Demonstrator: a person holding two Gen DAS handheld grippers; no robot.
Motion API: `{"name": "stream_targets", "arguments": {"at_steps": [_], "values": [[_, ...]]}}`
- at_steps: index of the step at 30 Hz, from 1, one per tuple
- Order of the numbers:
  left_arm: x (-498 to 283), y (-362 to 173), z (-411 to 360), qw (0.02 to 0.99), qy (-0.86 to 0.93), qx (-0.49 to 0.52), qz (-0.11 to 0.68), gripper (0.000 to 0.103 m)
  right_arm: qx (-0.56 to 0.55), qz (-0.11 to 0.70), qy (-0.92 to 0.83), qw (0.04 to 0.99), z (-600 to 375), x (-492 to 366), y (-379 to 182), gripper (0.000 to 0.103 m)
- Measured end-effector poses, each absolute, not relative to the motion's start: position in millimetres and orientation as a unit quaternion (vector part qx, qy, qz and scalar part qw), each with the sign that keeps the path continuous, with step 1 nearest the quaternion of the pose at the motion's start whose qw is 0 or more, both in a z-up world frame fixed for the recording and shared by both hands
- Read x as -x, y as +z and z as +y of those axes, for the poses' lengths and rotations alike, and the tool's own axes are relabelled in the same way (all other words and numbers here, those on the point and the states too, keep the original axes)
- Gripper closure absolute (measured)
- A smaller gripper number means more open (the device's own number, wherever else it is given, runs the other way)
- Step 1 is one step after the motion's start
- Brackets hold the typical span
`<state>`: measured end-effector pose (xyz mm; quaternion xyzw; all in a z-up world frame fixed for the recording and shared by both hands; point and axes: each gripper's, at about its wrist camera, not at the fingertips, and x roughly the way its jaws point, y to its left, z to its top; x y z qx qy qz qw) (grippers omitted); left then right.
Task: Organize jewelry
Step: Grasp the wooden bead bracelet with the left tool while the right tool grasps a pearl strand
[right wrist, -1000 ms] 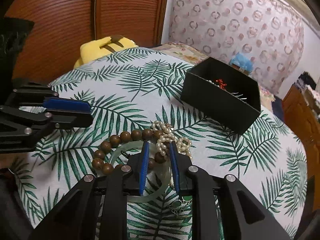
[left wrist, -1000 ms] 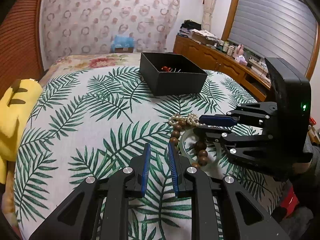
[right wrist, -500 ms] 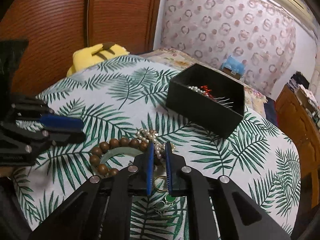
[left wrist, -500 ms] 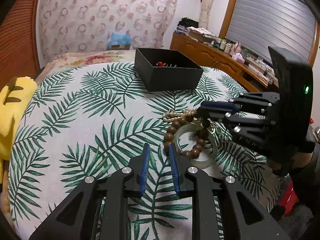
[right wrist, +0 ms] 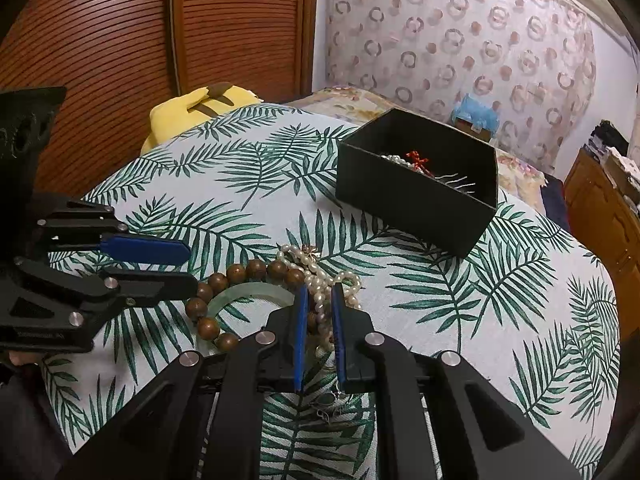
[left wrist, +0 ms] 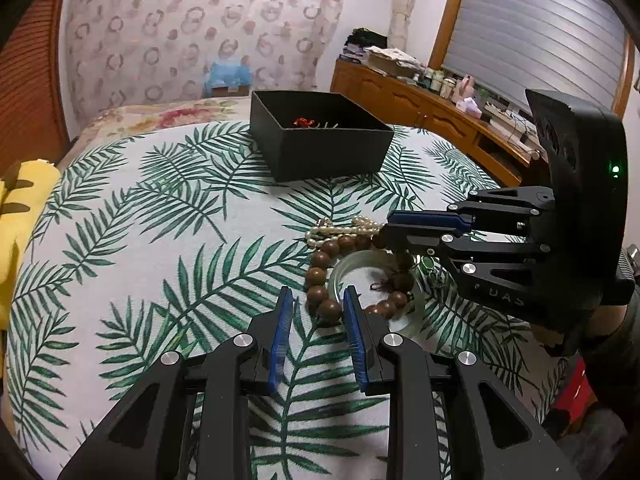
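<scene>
A pile of jewelry lies on the leaf-print cloth: a brown wooden bead bracelet [left wrist: 320, 280] [right wrist: 236, 273], a pale green jade bangle [left wrist: 362, 258] [right wrist: 244, 293] and a white pearl strand [left wrist: 344, 230] [right wrist: 320, 280]. My left gripper [left wrist: 316, 300] is open, its tips just short of the beads. My right gripper [right wrist: 319, 300] [left wrist: 386, 236] has its jaws narrowly apart around the pearl strand, over the pile. A black open box [left wrist: 320, 140] [right wrist: 416, 184] stands beyond, holding a red ornament, pearls and a metal hairpin.
A yellow plush toy [right wrist: 200, 112] [left wrist: 20, 208] lies at the cloth's left edge. A wooden dresser [left wrist: 432, 112] with clutter runs along the right. A brown slatted wardrobe [right wrist: 120, 40] stands behind. A blue item [left wrist: 228, 76] sits by the patterned wall.
My left gripper has opened wider and moved up to the wooden beads. My right gripper has narrowed and settled around the pearl strand; both views moved closer to the pile.
</scene>
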<state>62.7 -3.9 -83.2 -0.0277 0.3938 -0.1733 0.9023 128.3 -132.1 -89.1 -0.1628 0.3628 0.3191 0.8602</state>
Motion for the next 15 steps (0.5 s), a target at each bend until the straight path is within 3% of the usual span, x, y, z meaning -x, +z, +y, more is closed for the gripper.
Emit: {"name": "stream_targets", "arguments": {"at_steps": [5, 15], "values": [[-67.1, -85.1, -7.8, 0.900, -0.179, 0.028, 0.396, 0.079, 0.174, 0.358, 0.325, 0.858, -125.8, -126.8, -88.2, 0.098], [-73.2, -89.2, -12.8, 0.896, -0.182, 0.025, 0.404, 0.076, 0.165, 0.344, 0.312, 0.870, -135.3, -128.2, -79.0, 0.098]]}}
